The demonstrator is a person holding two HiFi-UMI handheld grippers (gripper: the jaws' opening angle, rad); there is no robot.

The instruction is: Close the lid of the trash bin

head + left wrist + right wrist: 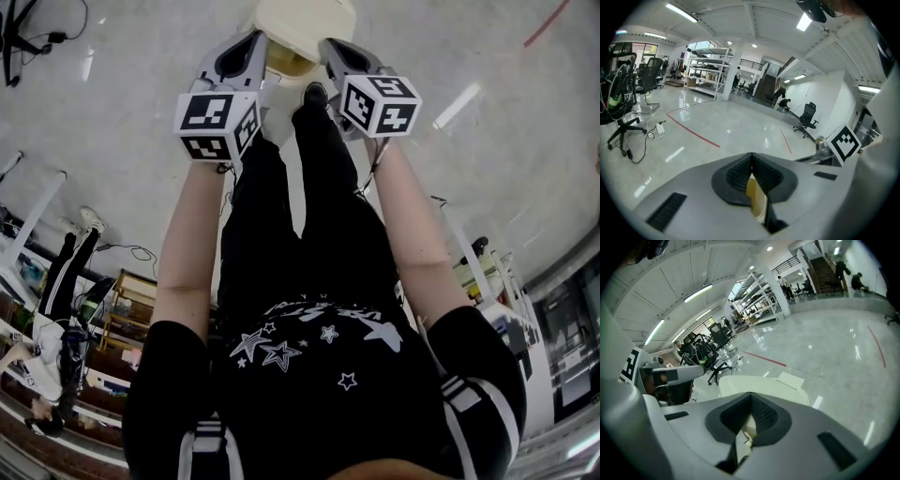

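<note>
A cream trash bin [305, 23] stands on the floor at the top of the head view, its yellowish inside [289, 62] showing between the two grippers. My left gripper [259, 39] reaches to the bin's left side and my right gripper [328, 47] to its right side. Both pairs of jaws stand shut, pads meeting, with nothing clamped between them. In the right gripper view the cream lid [764, 384] lies flat just beyond my right gripper [751, 395]. Under the pads of my left gripper [751, 155] only a cream sliver of the bin [757, 200] shows.
The person's black-trousered legs and shoe [316, 94] stand right before the bin. Office chairs [628, 117] and a floor cable [651, 133] are off to the left, with a red floor line [693, 133], shelving [710, 70] and another chair [806, 119] farther off. A bystander [66, 281] stands nearby.
</note>
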